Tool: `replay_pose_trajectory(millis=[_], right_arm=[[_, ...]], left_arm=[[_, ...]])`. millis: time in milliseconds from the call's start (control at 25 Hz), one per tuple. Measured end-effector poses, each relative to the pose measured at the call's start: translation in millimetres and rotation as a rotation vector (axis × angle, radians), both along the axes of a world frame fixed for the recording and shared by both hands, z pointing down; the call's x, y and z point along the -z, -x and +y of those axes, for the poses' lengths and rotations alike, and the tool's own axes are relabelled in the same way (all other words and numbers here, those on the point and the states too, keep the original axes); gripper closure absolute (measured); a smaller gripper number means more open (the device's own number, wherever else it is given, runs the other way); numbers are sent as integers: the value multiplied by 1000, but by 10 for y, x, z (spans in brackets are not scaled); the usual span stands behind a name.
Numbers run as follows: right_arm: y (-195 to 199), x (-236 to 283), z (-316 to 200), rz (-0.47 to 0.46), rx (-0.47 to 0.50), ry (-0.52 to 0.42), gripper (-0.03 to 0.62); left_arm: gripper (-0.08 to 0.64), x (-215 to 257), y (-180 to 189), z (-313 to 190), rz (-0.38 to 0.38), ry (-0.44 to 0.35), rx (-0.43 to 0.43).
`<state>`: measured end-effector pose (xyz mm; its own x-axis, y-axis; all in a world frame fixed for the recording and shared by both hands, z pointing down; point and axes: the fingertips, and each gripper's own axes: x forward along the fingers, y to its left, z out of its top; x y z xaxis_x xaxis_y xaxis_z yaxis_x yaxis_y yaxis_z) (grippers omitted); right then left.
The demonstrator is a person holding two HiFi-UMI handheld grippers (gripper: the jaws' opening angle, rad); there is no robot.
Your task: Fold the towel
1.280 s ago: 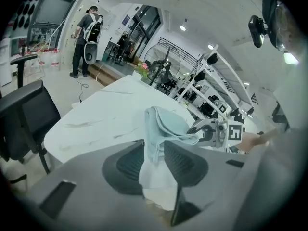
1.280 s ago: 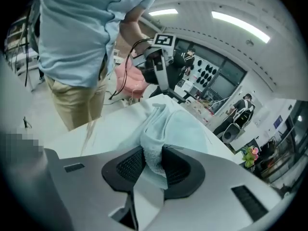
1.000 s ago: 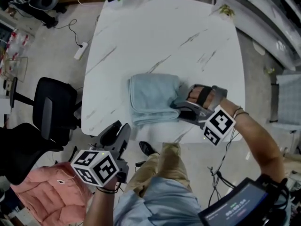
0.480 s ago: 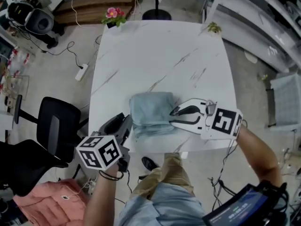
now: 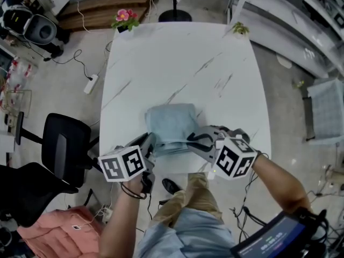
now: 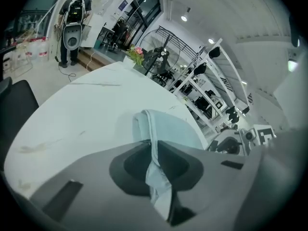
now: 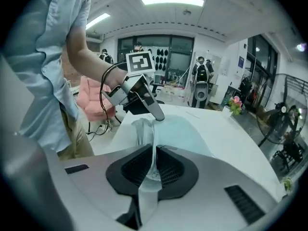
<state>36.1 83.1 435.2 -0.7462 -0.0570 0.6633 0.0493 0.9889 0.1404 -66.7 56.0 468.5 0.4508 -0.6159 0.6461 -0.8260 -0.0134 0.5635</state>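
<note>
Pale blue towel [image 5: 172, 123]. White tabletop [image 5: 177, 58] with thin grey veins. Black-and-white square markers on grey left gripper [image 5: 150, 142] and right gripper [image 5: 194, 140]. Black chair [image 5: 64, 144], pink flowers [image 5: 123, 15].

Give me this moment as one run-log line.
phase: grasp | towel: folded, by near table edge | left gripper: jaws just closed on towel | right gripper: jaws just closed on towel

The left gripper [image 5: 151, 142] and right gripper [image 5: 193, 140], jaws just closed in, pinch the near corners of a folded blue towel [image 5: 171, 123]. It lies on a white marbled table [image 5: 177, 58].
</note>
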Motion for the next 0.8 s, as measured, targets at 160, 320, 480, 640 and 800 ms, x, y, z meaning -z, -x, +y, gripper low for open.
replay_pose_trajectory(millis=[160,320,480,640,800], right_arm=[[-29,146,120,-34,4,-74,549],[-102,-129,270,34,38,-93,540],[-170,-496,330,87,31,-72,540],[-151,-617,278,71,-16,-16,548],[-124,-651,286,76,-34,40,546]], left_arm=[[515,156,-25,167,41,-15,9],[514,-41,-32,388,42,20,5],[508,-222,-61,433,50,33,17],[506,-304,-106,382,33,25,-7],[497,-340,-79,370,28,5,-18]])
